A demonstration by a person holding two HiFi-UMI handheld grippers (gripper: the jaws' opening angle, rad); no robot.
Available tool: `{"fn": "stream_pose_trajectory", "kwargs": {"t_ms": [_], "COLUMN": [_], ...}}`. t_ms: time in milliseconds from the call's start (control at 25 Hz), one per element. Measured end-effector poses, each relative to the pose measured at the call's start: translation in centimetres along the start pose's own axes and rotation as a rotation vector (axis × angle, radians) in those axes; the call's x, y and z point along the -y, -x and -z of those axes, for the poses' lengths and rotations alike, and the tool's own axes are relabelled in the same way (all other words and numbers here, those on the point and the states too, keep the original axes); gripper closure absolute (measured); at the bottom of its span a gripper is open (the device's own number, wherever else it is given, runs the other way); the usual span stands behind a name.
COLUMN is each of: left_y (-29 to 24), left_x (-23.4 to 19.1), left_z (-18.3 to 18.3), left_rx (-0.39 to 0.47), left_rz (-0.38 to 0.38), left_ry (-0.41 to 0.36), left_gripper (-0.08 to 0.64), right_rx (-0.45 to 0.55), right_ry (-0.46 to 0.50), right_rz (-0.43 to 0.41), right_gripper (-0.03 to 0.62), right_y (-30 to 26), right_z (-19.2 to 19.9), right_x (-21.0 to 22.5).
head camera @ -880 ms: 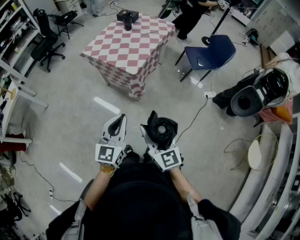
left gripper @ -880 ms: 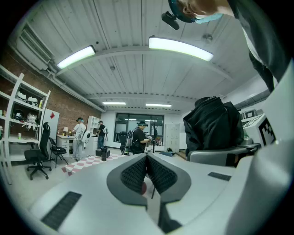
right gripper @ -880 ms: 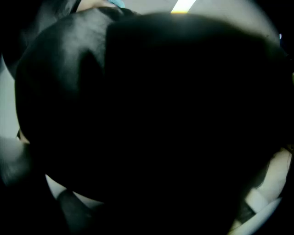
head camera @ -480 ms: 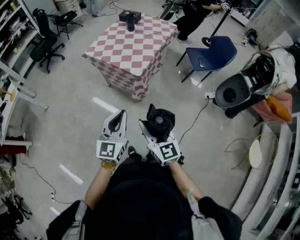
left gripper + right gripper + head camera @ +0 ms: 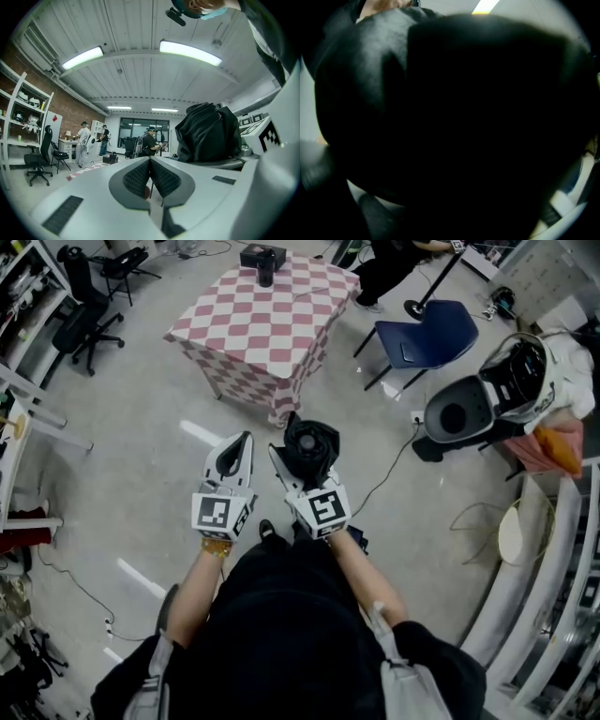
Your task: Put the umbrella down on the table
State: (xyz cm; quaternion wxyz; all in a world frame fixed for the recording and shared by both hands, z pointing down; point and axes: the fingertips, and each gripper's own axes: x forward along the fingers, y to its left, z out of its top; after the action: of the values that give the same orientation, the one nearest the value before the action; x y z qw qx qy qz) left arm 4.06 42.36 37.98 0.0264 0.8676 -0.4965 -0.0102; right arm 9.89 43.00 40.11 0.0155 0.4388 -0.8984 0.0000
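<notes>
Ahead, checkered table — grey floor.

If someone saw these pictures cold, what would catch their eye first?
A folded black fabric umbrella bulges from the right gripper at the centre, beside the shut, empty left gripper. Ahead stands a table draped in red-and-white checked cloth, with a blue plastic chair to its right.

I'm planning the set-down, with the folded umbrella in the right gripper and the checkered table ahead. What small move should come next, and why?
Probably step forward toward the checkered table, holding the umbrella level in the right gripper. The table stands well apart across the floor, so opening the jaws here would likely drop the umbrella there.
</notes>
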Motion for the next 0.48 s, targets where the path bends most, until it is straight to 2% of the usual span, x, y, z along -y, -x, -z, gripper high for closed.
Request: {"fn": "stream_pose_trajectory", "kwargs": {"t_ms": [240,480], "left_y": [-2.2,-6.8], "left_x": [-0.4,0.3], "left_z": [0.6,1.3], "left_rx": [-0.014,-0.035], "left_rz": [-0.019,-0.045], "left_ry": [0.002,-0.002], "left_gripper": [0.546,0.546], "right_rx": [0.006,0.003], "right_ry": [-0.005,-0.018], "right_rz": [-0.012,-0.026], "right_gripper": [0.425,0.425], "right_y": [-1.1,-2.6], "right_z": [-0.1,0.3], "right_x": [1.9,6.6]}}
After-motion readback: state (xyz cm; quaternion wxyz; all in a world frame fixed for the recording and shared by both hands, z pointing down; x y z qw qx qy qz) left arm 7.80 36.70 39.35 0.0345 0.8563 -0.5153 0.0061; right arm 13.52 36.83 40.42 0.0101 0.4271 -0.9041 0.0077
